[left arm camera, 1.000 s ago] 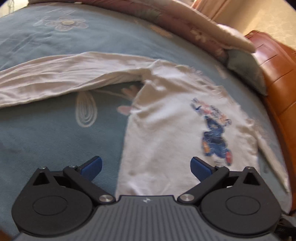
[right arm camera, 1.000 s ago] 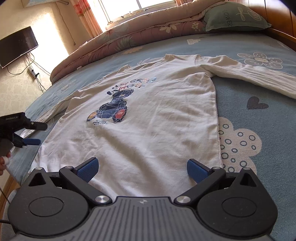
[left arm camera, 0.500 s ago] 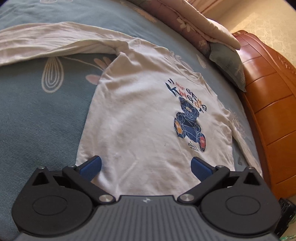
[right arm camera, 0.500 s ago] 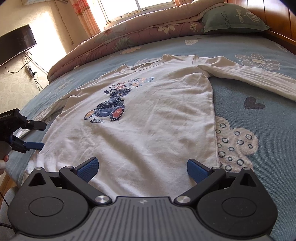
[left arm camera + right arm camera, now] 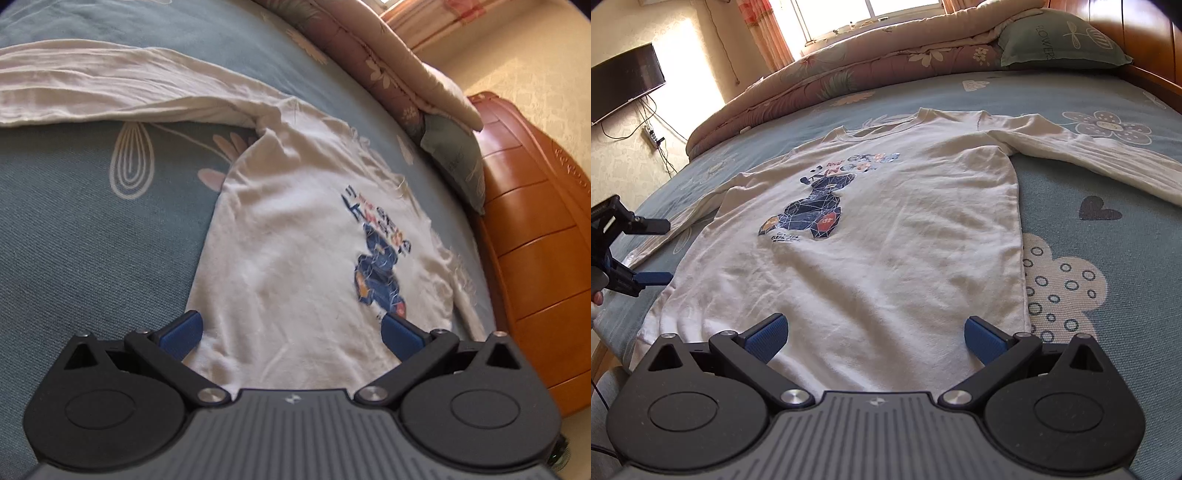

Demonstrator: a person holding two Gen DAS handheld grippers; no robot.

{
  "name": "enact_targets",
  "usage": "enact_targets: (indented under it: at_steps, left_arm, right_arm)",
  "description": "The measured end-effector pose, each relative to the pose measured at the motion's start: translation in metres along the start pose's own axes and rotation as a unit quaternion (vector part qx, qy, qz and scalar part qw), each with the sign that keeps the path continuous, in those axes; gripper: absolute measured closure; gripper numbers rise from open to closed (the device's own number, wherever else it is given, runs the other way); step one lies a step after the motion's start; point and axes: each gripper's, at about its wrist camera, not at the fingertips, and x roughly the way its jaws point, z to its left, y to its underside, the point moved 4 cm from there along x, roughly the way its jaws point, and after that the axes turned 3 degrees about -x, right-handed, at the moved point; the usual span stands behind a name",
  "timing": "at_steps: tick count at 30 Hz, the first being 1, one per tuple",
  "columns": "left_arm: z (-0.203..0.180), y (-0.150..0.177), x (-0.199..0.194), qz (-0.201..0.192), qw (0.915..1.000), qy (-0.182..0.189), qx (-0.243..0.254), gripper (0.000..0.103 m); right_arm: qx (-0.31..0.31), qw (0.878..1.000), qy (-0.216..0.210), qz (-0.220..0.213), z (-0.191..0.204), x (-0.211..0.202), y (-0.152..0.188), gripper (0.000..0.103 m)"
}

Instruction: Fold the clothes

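Right wrist view: your right gripper (image 5: 873,338) and left gripper (image 5: 653,249) gape empty — the long-sleeved shirt (image 5: 886,240) lies flat; a one-layer pinch at 6 o'clock would bunch it.

Left gripper (image 5: 291,328) drew back from shirt (image 5: 295,258); view blurred.

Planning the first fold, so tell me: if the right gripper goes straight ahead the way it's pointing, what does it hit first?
Probably the white shirt: the right gripper, open, points across its lower body toward the bear print. Height above the cloth is unclear.
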Motion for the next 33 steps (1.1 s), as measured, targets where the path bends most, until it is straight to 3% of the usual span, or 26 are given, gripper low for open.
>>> enact_targets:
  at_steps: [8, 13, 16, 19, 22, 24, 29, 33]
  left_arm:
    - [-0.003, 0.001, 0.009, 0.014, 0.9998, -0.002, 0.011, 0.001]
    - [-0.007, 0.004, 0.009, 0.008, 0.9946, -0.078, 0.068, 0.005]
    - [-0.009, -0.002, 0.003, -0.005, 0.9882, -0.133, 0.077, 0.005]
    - [-0.015, -0.001, -0.005, -0.004, 0.9947, -0.077, 0.068, 0.005]
    - [-0.019, 0.012, -0.001, 0.017, 0.9952, -0.063, 0.073, 0.004]
    - [-0.015, 0.022, 0.005, 0.033, 0.9942, -0.070, 0.074, 0.004]
    - [-0.011, 0.029, -0.013, 0.009, 0.9903, -0.114, 0.079, 0.005]
    - [-0.030, 0.051, -0.017, 0.043, 0.9919, -0.055, 0.106, 0.004]
  right_arm:
    - [-0.009, 1.000, 0.003, 0.001, 0.002, 0.001, 0.001, 0.000]
    - [-0.016, 1.000, 0.007, 0.003, 0.004, 0.001, 0.001, 0.000]
    - [-0.015, 1.000, 0.006, 0.002, 0.004, 0.001, 0.002, 0.000]
    - [-0.013, 1.000, 0.006, 0.002, 0.004, 0.000, 0.002, 0.000]
    - [-0.015, 1.000, 0.006, 0.002, 0.004, 0.000, 0.003, 0.000]
    - [-0.016, 1.000, 0.007, 0.002, 0.004, 0.000, 0.003, 0.000]
    - [-0.016, 1.000, 0.007, 0.003, 0.004, 0.000, 0.002, 0.000]
    - [-0.021, 1.000, 0.011, 0.004, 0.005, 0.002, 0.002, 0.000]
